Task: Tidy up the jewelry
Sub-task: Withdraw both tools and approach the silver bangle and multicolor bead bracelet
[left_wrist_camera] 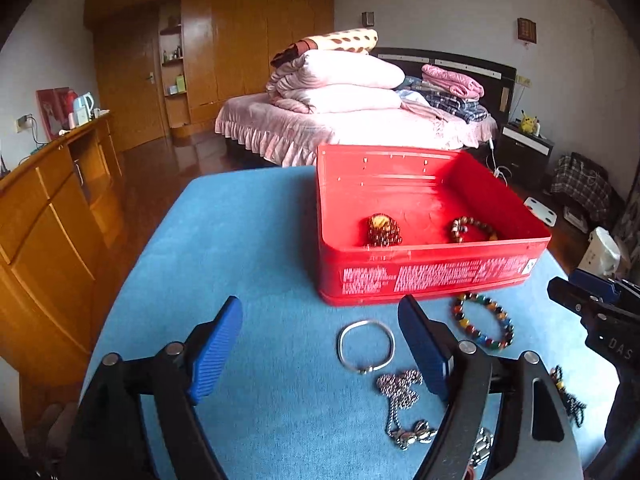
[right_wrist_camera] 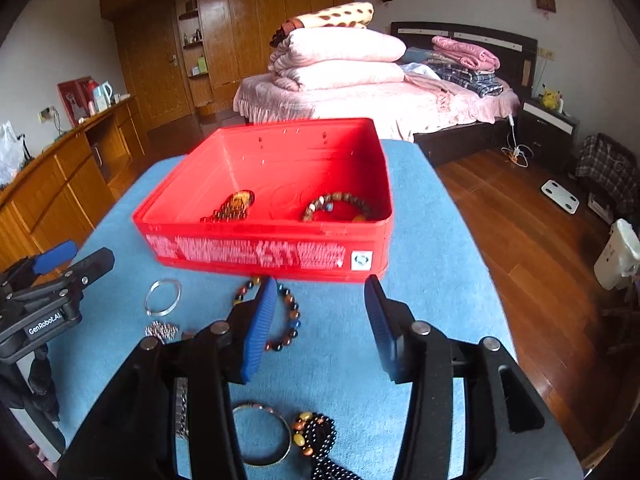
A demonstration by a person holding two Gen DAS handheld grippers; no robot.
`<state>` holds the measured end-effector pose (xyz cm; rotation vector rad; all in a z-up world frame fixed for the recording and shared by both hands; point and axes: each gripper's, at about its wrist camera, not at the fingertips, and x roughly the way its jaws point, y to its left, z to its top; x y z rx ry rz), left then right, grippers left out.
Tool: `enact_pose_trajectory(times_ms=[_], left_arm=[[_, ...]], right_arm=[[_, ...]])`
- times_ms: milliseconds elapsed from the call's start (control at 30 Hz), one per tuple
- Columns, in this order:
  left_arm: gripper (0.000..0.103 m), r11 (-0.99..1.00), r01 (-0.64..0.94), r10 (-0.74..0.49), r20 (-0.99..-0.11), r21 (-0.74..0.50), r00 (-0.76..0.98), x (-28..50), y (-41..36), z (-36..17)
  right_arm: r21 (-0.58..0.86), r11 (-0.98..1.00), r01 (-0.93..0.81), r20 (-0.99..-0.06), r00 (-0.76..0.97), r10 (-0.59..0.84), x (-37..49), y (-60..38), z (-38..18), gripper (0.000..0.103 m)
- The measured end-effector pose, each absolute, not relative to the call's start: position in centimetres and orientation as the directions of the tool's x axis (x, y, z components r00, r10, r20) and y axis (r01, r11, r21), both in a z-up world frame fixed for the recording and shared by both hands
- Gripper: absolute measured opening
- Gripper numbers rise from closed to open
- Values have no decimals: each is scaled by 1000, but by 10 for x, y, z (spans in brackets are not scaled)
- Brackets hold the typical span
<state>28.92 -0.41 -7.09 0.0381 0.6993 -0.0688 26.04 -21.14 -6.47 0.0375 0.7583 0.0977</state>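
A red box (left_wrist_camera: 432, 264) stands on the blue table and holds an amber bead piece (left_wrist_camera: 384, 230) and a brown bead bracelet (left_wrist_camera: 474, 230). In front of it lie a silver bangle (left_wrist_camera: 366, 346), a multicoloured bead bracelet (left_wrist_camera: 484, 322) and a silver chain necklace (left_wrist_camera: 402, 408). My left gripper (left_wrist_camera: 320, 308) is open above the cloth, the bangle just inside its right finger, nothing gripped. My right gripper (right_wrist_camera: 320, 286) is open and empty in front of the box (right_wrist_camera: 264, 252); its left finger covers part of the multicoloured bracelet (right_wrist_camera: 290, 316). A thin bangle (right_wrist_camera: 262, 436) and black beads (right_wrist_camera: 320, 440) lie beneath it.
The blue table (left_wrist_camera: 240, 240) drops off on the left toward a wooden cabinet (left_wrist_camera: 52, 216) and on the right toward wooden floor (right_wrist_camera: 520, 220). A bed with stacked pink bedding (left_wrist_camera: 340, 88) stands behind the table. A white bin (right_wrist_camera: 618, 256) sits on the floor at the right.
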Motion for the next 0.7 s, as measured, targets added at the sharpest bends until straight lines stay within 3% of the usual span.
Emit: enact_pose_trajectory(times_ms=[700], left_arm=[[79,998,65,-57,-745,-18,665,309,-1,-113]], right_arm=[[102,990,-98,-770,622,141,282,-198,-105,45]])
